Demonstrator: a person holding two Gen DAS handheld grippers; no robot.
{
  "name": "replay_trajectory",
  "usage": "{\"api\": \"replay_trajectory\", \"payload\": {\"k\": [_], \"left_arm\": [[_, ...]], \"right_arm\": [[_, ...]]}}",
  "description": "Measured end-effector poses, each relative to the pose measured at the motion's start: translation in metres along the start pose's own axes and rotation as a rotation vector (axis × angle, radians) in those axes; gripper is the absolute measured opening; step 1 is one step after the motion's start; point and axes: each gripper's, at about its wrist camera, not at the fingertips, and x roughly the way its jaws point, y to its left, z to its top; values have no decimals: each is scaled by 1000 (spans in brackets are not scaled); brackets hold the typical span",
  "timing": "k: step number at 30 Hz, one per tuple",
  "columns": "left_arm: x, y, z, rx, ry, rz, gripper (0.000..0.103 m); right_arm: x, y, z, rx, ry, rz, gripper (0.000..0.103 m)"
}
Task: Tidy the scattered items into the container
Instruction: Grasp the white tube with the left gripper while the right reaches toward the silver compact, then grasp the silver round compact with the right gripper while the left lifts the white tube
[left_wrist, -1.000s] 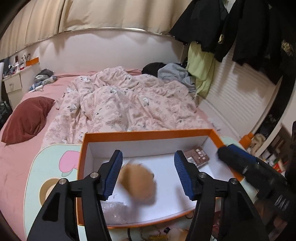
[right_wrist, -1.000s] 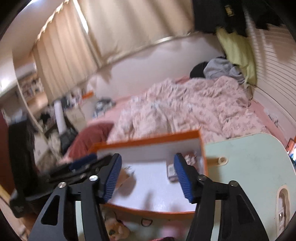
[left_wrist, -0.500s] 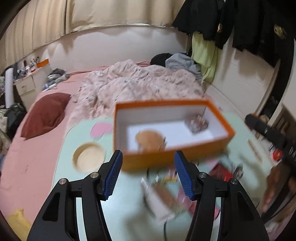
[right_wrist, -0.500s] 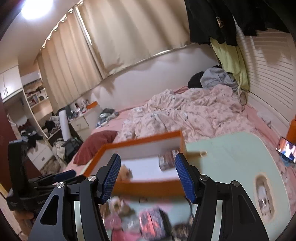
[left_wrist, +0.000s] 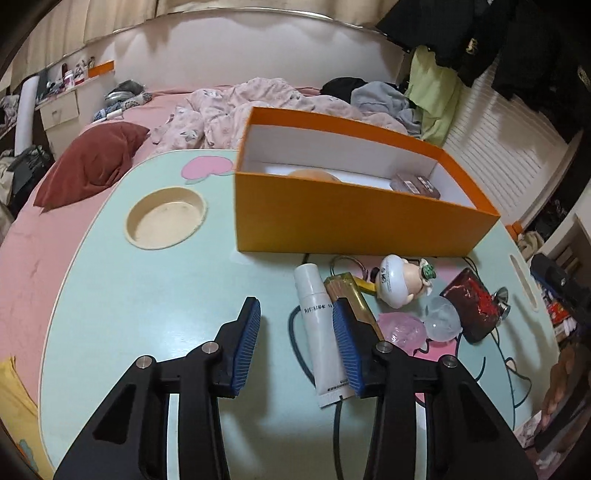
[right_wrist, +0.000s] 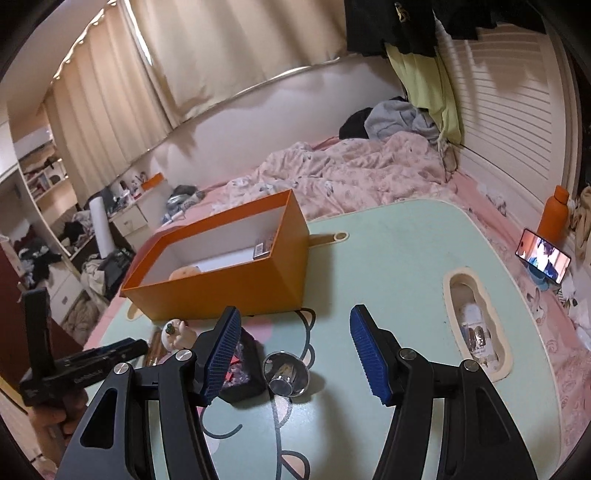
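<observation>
- Your left gripper (left_wrist: 295, 349) hangs over the near middle of the mint-green table (left_wrist: 147, 295), its blue pads spread apart with nothing between them.
- Your right gripper (right_wrist: 295, 350) is also spread wide and empty, low over the table's near edge.
- The orange box (left_wrist: 354, 221) stands toward the table's far edge. Inside you can see a tan rounded item (left_wrist: 314, 174) and a small dark patterned pack (left_wrist: 415, 183) near its right end.
- Just in front of the box lie the loose things: a white tube (left_wrist: 319, 332) lying lengthwise, touching your left gripper's right pad in the view; an olive-gold flat pack (left_wrist: 351, 299) just beside it; a white pig figurine (left_wrist: 400, 284); a pink crinkled ball (left_wrist: 404, 328) and a clear ball (left_wrist: 443, 319) touching each other.
- A dark red-and-black case (left_wrist: 472, 306) sits toward the right edge, with a small silver funnel-shaped piece (right_wrist: 285, 373) just beside it; from your right wrist, the funnel lies between the pads.
- A round beige recess (left_wrist: 166, 218) is sunk in the table left of the box.
</observation>
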Motion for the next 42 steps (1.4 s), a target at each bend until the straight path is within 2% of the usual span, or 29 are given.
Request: {"api": "replay_trajectory", "payload": {"k": [3,4,6,9,17,23,25,27,31,36,42], "left_arm": [[7,-11,-5,63,-2,93,41],[7,-14,-6,79,-11,119,35],[4,-15,-7,77,-22,107,19],[1,-14,-10,102,-37,110,18],[0,1,-11,34,-48,69,18],[4,-1,-11,41,-56,85,18],[4,-2,-11,44,-57,88,18],[5,-2,-11,45,-57,89,18],[5,-2,-12,41,-58,85,18],[3,-1,-12,31,-61,80,18],[-9,2,-13,10,-97,73,18]], "right_arm": [[3,2,-2,-10,16,4,61],[4,3,-3,-15,21,1,61],[6,4,-5,-27,35,-9,61],[12,5,-8,-48,74,-33,61],[23,3,-13,-35,134,-17,61],[38,5,-17,-33,196,-56,60],[41,9,-17,-65,198,-90,50],[46,17,-18,-122,207,-137,27],[49,21,-21,-157,207,-132,26],[46,9,-18,-102,197,-78,26],[36,13,-16,-101,148,-62,26]]}}
